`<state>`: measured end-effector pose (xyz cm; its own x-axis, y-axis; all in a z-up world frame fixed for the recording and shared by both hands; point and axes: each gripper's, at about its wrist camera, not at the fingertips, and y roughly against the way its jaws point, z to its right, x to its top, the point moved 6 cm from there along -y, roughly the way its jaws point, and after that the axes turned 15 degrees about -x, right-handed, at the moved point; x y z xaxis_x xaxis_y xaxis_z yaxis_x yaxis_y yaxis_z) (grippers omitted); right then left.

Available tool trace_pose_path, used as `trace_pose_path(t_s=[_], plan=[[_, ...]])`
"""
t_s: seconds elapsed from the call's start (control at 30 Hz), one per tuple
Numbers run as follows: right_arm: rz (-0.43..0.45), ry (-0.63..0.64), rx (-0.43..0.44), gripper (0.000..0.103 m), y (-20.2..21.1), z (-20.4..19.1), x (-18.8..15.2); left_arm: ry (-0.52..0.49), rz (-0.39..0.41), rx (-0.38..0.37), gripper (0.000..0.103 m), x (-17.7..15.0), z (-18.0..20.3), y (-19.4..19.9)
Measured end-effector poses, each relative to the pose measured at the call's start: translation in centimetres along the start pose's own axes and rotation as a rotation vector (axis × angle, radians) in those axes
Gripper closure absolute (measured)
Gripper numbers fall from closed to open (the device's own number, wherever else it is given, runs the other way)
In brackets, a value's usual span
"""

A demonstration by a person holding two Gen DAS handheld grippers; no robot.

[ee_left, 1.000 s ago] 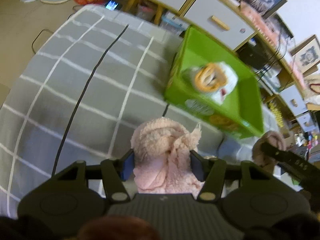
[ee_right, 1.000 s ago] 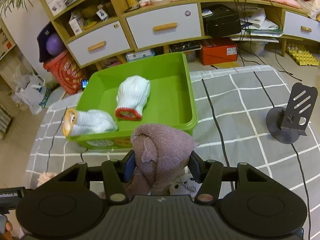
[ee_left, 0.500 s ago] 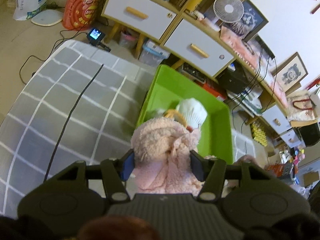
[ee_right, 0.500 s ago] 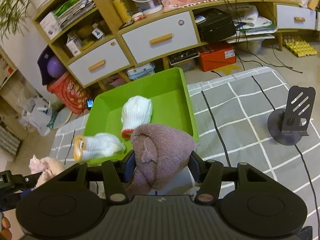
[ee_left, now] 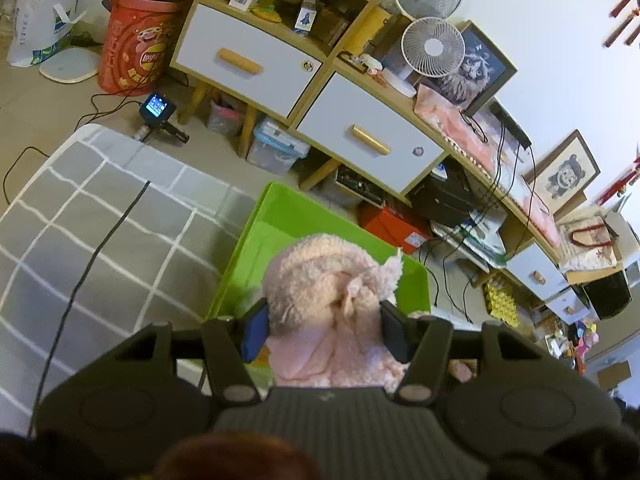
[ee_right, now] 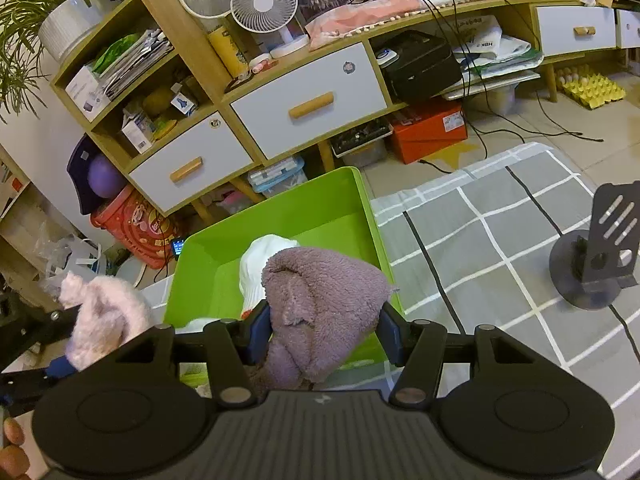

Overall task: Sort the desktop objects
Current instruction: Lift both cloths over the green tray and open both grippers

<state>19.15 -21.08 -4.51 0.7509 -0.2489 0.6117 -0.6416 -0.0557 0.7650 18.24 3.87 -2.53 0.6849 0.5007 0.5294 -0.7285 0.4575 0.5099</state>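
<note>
A fluffy pink sock (ee_left: 328,300) is clamped in my left gripper (ee_left: 324,334), held up over the near end of the green bin (ee_left: 256,240). My right gripper (ee_right: 324,330) is shut on a fluffy mauve sock (ee_right: 320,300), raised over the near right corner of the same green bin (ee_right: 320,204). A white knitted glove (ee_right: 258,268) with a red cuff lies inside the bin, partly hidden by the mauve sock. In the right wrist view the pink sock (ee_right: 100,316) and the left gripper show at the left edge, beside the bin's left wall.
The bin stands on a grey checked cloth (ee_right: 492,240) with a black cable (ee_left: 92,264) across it. A black phone stand (ee_right: 596,256) sits on the cloth at the right. Behind are wooden shelves with white drawers (ee_right: 308,100), fans, and floor clutter.
My left gripper has risen and swung with the pink sock from the cloth toward the bin. My right gripper has edged forward over the bin; the yellow-cuffed glove is now hidden.
</note>
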Motion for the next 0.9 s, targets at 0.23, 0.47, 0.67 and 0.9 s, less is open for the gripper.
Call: trace_pose_path(t_s=[0.23, 0.47, 0.67, 0.9], plan=[[0.019, -0.001, -0.001, 0.047, -1.4, -0.6, -0.3, -0.021, 0.083, 0.009, 0.047, 0.7, -0.5, -1.7], [0.006, -0.003, -0.006, 0.047, -2.9, -0.6, -0.8, -0.044, 0.168, -0.029, 0.044, 0.9, -0.4, -3.0], [0.016, 0.013, -0.003, 0.045, -3.0, -0.6, -0.9, -0.038, 0.189, -0.048, 0.035, 0.7, -0.7, -4.1], [0.010, -0.001, -0.001, 0.032, -3.1, -0.4, -0.8, 0.003, 0.180, -0.034, 0.022, 0.5, -1.7, -4.9]])
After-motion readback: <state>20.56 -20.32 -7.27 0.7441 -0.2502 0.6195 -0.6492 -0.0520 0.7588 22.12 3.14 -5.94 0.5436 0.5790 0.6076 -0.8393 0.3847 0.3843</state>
